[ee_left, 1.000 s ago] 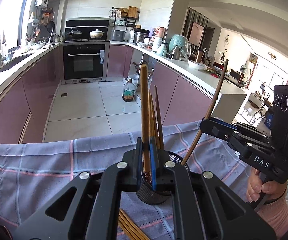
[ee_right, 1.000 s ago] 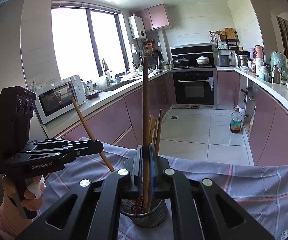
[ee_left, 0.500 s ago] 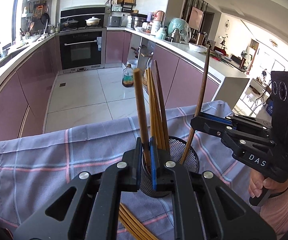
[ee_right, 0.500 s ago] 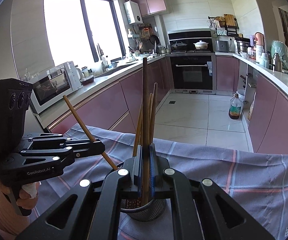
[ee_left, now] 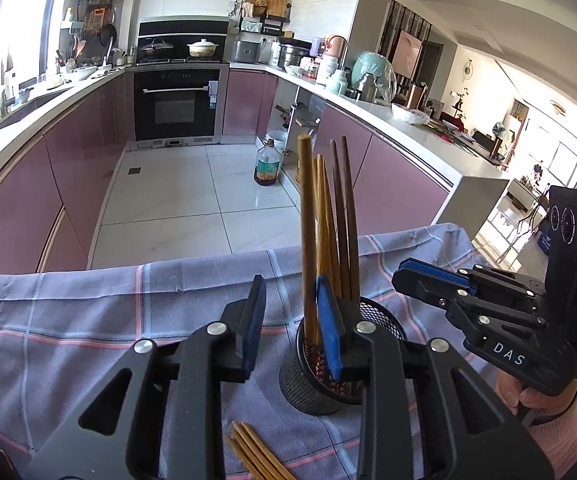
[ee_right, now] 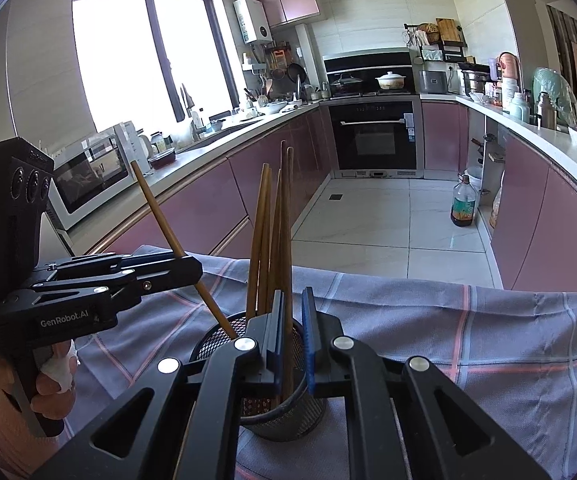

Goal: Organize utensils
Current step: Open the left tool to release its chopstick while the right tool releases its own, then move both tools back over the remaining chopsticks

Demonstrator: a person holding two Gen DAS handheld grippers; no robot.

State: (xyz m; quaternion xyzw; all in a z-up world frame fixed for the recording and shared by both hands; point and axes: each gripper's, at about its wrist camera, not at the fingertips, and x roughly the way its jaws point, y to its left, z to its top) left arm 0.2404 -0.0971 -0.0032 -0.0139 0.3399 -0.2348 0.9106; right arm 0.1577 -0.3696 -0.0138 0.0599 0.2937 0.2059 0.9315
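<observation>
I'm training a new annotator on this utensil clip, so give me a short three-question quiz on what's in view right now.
1. True or false: the mesh holder stands on a checked cloth.
2. Where do the loose chopsticks lie? A: inside the holder. B: on the cloth, in front of the holder. C: on the stove.
3. Fill in: the plastic bottle stands on the ____.

Key: 1 true; 2 B; 3 floor.
</observation>
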